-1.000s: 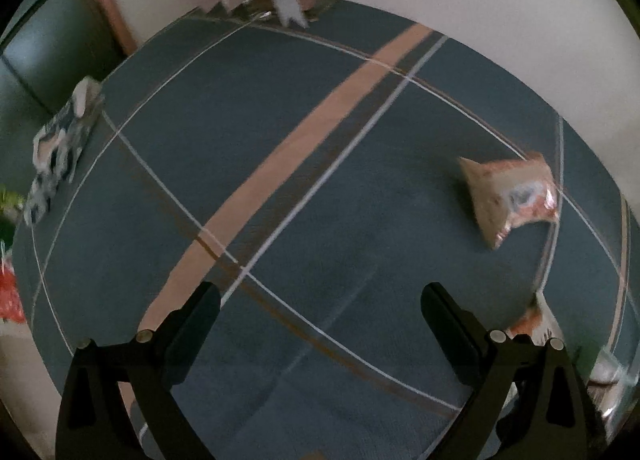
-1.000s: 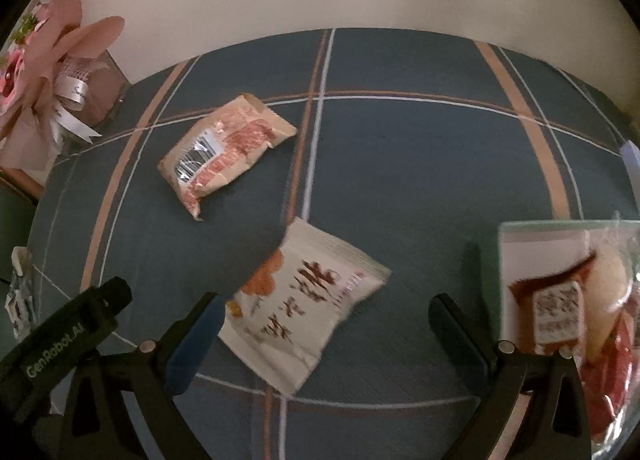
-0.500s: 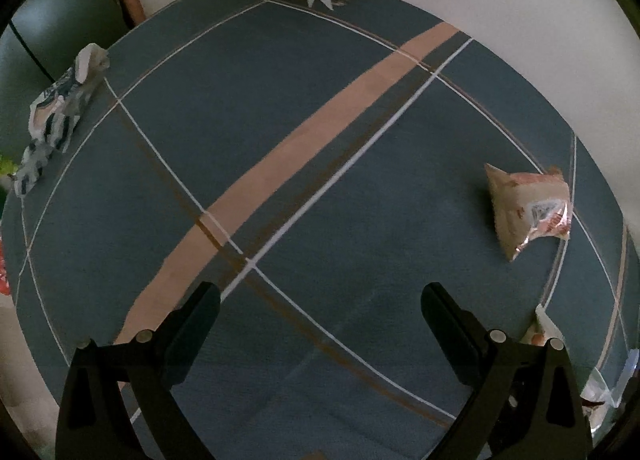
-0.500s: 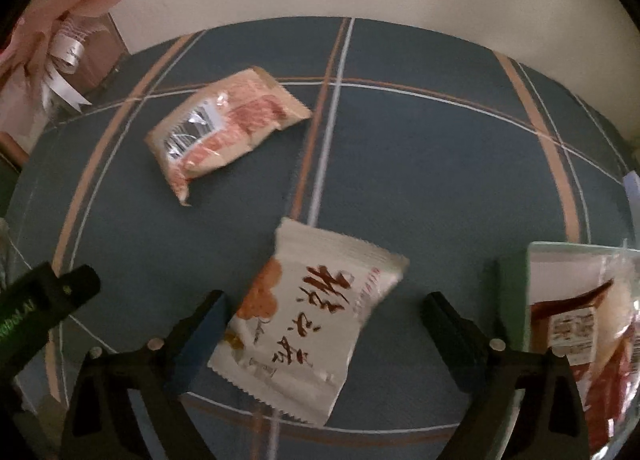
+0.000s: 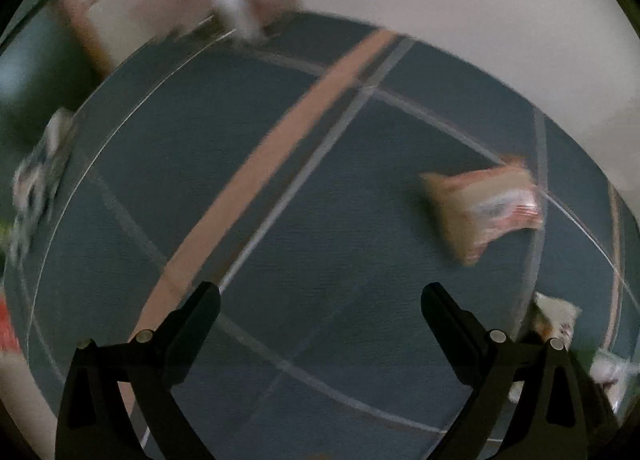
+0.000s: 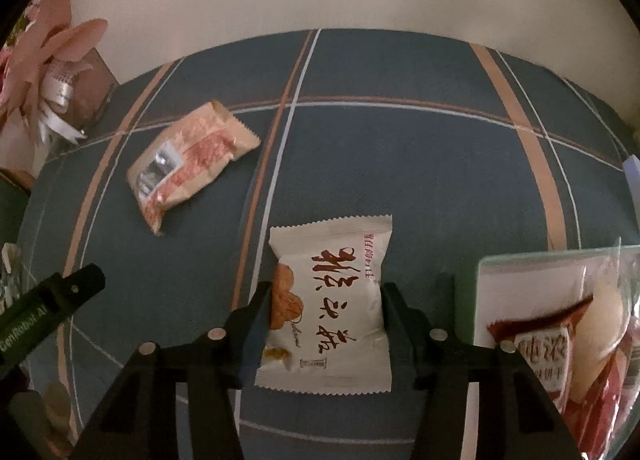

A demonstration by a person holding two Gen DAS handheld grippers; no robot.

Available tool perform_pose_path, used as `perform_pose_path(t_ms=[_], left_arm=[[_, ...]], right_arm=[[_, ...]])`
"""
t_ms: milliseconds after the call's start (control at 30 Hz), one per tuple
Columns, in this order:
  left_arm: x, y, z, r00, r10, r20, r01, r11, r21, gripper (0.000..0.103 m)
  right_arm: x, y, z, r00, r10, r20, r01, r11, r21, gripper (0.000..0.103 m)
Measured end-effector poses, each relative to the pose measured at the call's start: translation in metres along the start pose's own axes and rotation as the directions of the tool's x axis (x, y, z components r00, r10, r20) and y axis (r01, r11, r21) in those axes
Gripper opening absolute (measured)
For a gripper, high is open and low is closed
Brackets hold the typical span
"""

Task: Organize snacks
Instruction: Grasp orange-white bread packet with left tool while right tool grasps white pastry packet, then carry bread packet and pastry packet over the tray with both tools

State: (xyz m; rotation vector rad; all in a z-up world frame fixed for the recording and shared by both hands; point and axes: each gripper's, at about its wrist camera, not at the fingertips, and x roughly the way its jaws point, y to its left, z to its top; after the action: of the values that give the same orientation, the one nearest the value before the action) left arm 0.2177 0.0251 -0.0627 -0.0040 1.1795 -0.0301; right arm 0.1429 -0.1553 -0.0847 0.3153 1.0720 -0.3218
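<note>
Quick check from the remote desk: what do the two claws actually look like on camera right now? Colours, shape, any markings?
Both are matte black plastic. The right claw has two long fingers on triangular cut-out frames with small silver pins; its left finger has a blue inner pad. The left claw has the same build, and its body carries white "GenRobot.AI" lettering. No cables, hands or sleeves show.

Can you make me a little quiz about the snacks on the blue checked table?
1. True or false: the right gripper has its fingers on either side of the white snack packet.
2. Where is the tan and red snack packet from the white one in the right wrist view: A) up and to the left, B) down and to the right?
3. Fill in: nothing is between the fingers of the ___ gripper.

Key: 1 true, its jaws are closing on it. 2 A. 3 left.
</note>
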Motion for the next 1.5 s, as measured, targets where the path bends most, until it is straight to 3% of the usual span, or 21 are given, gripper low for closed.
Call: perform_pose_path(t_ms=[67,167,300,433,500,567,600,667,933,1133,1333,1500], left_arm=[[-0.003,-0.02,0.011,0.999,-0.046,0.029,0.043,0.994,0.097,0.1],[-0.005,-0.052,0.026,0.996,-0.054,0.076,0.033,0.968,0.25,0.1],[0.004,-0.078,0.036,0.994,-0.08,0.076,0.046,0.929,0.367,0.095],[0.019,-0.097,0.044,0.994,-0.093,0.064,0.056,0.9,0.432,0.073],[0.025,-0.104,0.046,0.993,-0.096,0.068,0.055,0.893,0.447,0.07],[0.026,-0.107,0.045,0.992,-0.099,0.074,0.054,0.887,0.458,0.053],[0.025,-0.108,0.044,0.992,-0.101,0.08,0.053,0.884,0.464,0.05],[0.019,-0.107,0.038,0.991,-0.099,0.088,0.046,0.883,0.467,0.041],[-0.004,-0.095,0.021,0.985,-0.153,0.075,0.115,0.921,0.372,0.029],[-0.045,-0.074,-0.006,0.974,-0.207,0.094,0.174,0.945,0.275,0.029],[-0.092,-0.059,-0.041,0.951,-0.285,0.123,0.259,0.946,0.194,0.029],[-0.123,-0.056,-0.072,0.938,-0.312,0.152,0.285,0.942,0.18,0.029]], right_arm=[[0.002,-0.002,0.005,1.0,0.002,0.014,-0.003,1.0,0.007,0.056],[0.005,-0.007,0.011,0.999,0.01,0.031,-0.01,1.0,0.013,0.056],[0.009,-0.014,0.022,0.999,0.021,0.048,-0.023,0.999,0.027,0.056],[0.011,-0.019,0.027,0.998,0.029,0.063,-0.031,0.999,0.03,0.057],[0.012,-0.021,0.029,0.997,0.03,0.068,-0.032,0.999,0.029,0.056],[0.013,-0.016,0.029,0.997,0.034,0.07,-0.036,0.999,0.03,0.056],[0.011,-0.016,0.027,0.997,0.036,0.07,-0.039,0.999,0.032,0.056],[0.01,-0.016,0.026,0.997,0.039,0.07,-0.041,0.999,0.033,0.056],[-0.001,-0.024,0.025,0.998,0.047,0.041,-0.048,0.998,0.027,0.055],[-0.044,-0.028,0.006,0.999,0.027,0.045,-0.027,1.0,0.013,0.055],[-0.096,-0.037,-0.017,0.998,0.02,0.068,-0.021,1.0,0.021,0.055],[-0.134,-0.046,-0.041,0.996,0.008,0.091,-0.009,1.0,0.018,0.055]])
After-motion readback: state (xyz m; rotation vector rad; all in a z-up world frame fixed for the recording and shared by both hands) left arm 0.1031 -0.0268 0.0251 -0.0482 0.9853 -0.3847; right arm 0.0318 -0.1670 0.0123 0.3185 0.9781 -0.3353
